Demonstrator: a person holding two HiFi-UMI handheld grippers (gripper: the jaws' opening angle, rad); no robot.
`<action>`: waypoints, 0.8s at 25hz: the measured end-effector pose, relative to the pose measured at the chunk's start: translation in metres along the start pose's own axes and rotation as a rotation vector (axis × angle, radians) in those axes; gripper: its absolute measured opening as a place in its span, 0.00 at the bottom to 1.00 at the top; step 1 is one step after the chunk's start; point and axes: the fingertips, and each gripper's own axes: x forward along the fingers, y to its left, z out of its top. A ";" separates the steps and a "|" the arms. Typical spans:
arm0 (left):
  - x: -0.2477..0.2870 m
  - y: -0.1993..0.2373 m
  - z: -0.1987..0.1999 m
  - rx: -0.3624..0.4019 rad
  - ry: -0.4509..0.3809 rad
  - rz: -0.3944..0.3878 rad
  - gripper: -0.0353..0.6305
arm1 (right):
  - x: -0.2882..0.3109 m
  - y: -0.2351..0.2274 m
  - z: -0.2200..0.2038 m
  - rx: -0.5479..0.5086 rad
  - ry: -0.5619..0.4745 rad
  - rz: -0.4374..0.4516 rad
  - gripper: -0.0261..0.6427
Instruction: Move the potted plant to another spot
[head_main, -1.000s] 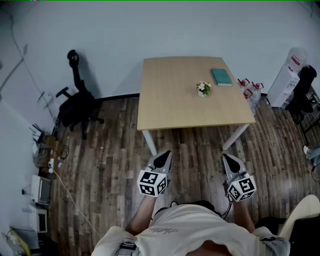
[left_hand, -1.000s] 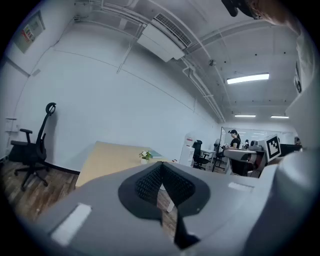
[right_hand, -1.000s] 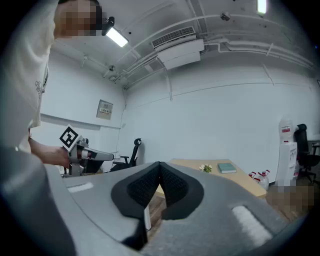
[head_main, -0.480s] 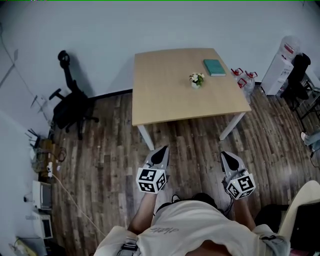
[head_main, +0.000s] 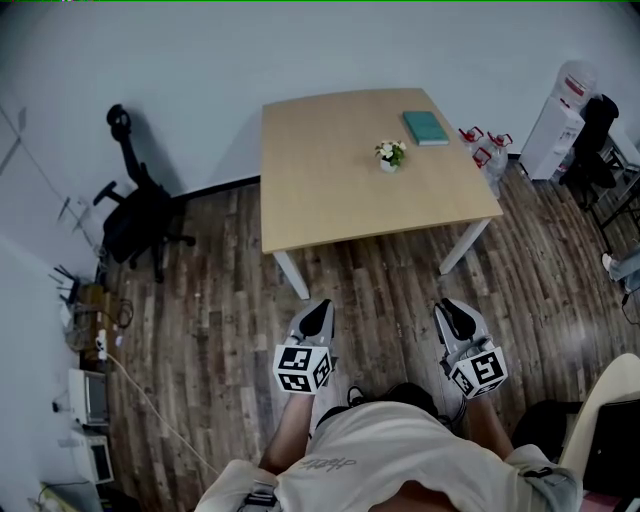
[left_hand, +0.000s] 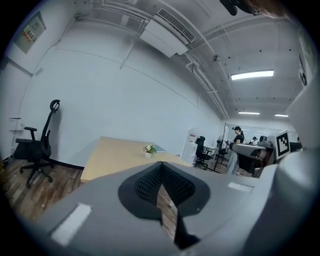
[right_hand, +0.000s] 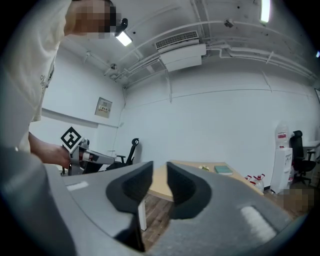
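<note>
While over plank floor (head_main: 220, 300), well apart from table (head_main: 330, 170) and potted plant (head_main: 389, 154), left gripper (head_main: 321, 306) closed, right gripper (head_main: 447, 306) empty, jaws opening.

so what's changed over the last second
The right tongs are opening, with nothing between them. The table has shifted slightly left in the head view as the camera moved. The potted plant stays on it near the book; the left tongs stay shut.
</note>
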 end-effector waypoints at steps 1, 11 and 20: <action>0.000 0.001 -0.003 -0.004 0.009 -0.004 0.08 | 0.004 0.001 0.001 0.008 -0.009 0.000 0.26; 0.006 0.036 0.010 0.000 0.011 0.039 0.08 | 0.034 0.005 0.016 0.051 -0.075 0.045 0.44; 0.022 0.031 -0.018 -0.018 0.100 0.006 0.08 | 0.042 0.012 0.018 -0.021 -0.054 0.033 0.43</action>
